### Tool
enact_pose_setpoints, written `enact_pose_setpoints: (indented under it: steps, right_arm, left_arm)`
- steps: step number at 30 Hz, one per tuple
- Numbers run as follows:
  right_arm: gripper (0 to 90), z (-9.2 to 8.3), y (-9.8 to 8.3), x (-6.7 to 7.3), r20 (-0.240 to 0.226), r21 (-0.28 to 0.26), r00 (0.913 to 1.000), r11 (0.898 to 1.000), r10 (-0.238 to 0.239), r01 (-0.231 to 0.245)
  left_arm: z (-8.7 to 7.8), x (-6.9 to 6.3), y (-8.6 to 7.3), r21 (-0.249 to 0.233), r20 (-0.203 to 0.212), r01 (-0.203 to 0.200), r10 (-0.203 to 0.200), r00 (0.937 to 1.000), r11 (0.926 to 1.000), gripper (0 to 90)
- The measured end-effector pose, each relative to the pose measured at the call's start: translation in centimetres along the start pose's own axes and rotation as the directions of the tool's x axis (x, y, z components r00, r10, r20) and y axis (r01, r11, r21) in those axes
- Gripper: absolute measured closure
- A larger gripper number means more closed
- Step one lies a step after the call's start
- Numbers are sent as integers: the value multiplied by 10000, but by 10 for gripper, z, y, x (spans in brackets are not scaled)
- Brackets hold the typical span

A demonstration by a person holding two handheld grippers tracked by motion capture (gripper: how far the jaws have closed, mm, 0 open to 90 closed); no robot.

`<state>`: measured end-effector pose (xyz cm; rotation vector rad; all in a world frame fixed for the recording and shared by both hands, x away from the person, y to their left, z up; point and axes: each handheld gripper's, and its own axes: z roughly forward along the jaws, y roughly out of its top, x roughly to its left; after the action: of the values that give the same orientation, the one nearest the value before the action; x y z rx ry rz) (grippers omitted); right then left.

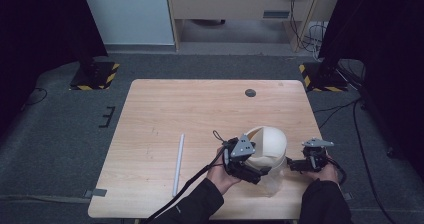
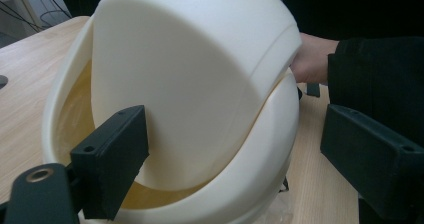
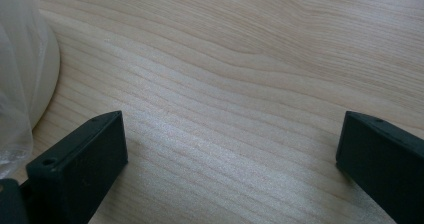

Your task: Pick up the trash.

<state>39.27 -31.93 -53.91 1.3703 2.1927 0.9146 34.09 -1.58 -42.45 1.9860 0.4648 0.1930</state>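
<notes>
L gripper wide open round cream bin w/ swing lid; R gripper open, empty over worktop. Close slow, square on rim.

Two cream foam shells, one white rod

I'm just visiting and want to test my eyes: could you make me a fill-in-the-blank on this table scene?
1. The cream bin has a swinging ____ on top.
2. The long white stick lies on the bin's ____ side in the high view.
3. The right gripper has its jaws ____ above bare wood.

Missing words: lid; left; open
</notes>
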Motion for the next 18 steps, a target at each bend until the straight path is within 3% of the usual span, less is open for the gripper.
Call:
enact_pose_setpoints:
  steps: [10, 18]
  right_arm:
    - [4, 0, 1, 1, -2, 13, 10000, 10000, 53, -53]
    - [4, 1, 1, 1, 36, -4, 10000, 10000, 40, -40]
  left_arm:
    - [10, 4, -3, 85, 142, 443, -444, 9989, 9990, 110]
    - [-4, 5, -1, 199, -101, 251, -249, 9996, 9995, 114]
